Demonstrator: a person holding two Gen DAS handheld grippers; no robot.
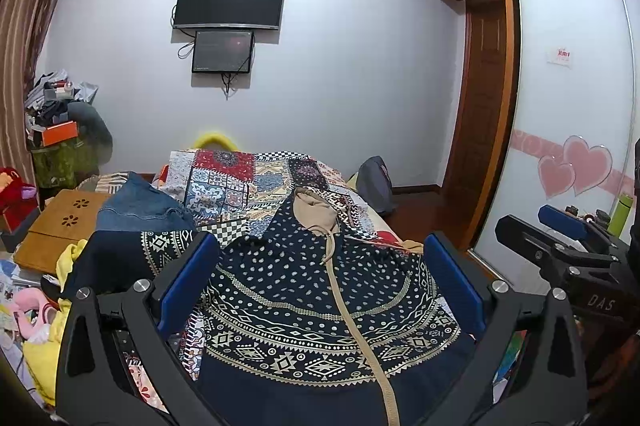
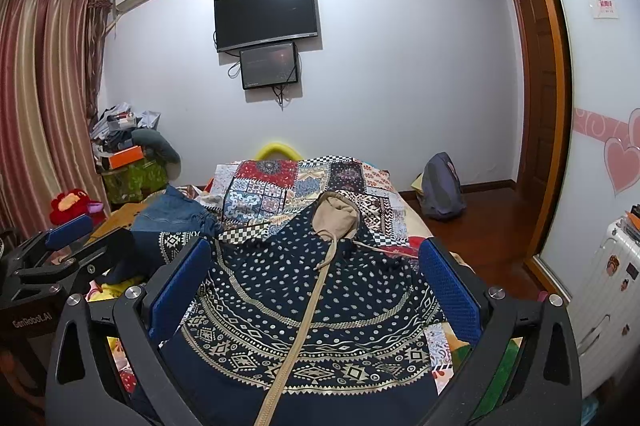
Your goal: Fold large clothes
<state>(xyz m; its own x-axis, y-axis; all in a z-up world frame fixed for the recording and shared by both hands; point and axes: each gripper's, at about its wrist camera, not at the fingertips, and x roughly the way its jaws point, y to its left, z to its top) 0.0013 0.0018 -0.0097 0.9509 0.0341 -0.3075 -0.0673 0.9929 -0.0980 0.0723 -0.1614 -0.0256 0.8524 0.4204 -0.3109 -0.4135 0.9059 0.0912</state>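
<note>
A navy hooded jacket [image 1: 280,314] [image 2: 352,310] with cream dots and geometric bands lies front-up on the patchwork bed cover [image 1: 240,182] [image 2: 276,186]. Its tan zipper [image 1: 352,306] [image 2: 304,314] runs up to the tan-lined hood [image 1: 314,210] [image 2: 336,212] at the far end. One sleeve [image 1: 132,254] [image 2: 168,242] spreads out to the left. My left gripper [image 1: 320,266] [image 2: 84,240] hovers open over the jacket's lower body, holding nothing. Beside it on the right, my right gripper [image 2: 316,286] [image 1: 548,230] is also open and empty above the same hem area.
Folded jeans [image 1: 140,204] [image 2: 172,212] lie left of the hood. A wooden lap table [image 1: 60,226] and a yellow cloth pile [image 1: 68,258] crowd the bed's left side. A backpack [image 2: 440,186] sits on the floor at right, near a wardrobe door [image 1: 560,86] and a white suitcase [image 2: 608,286].
</note>
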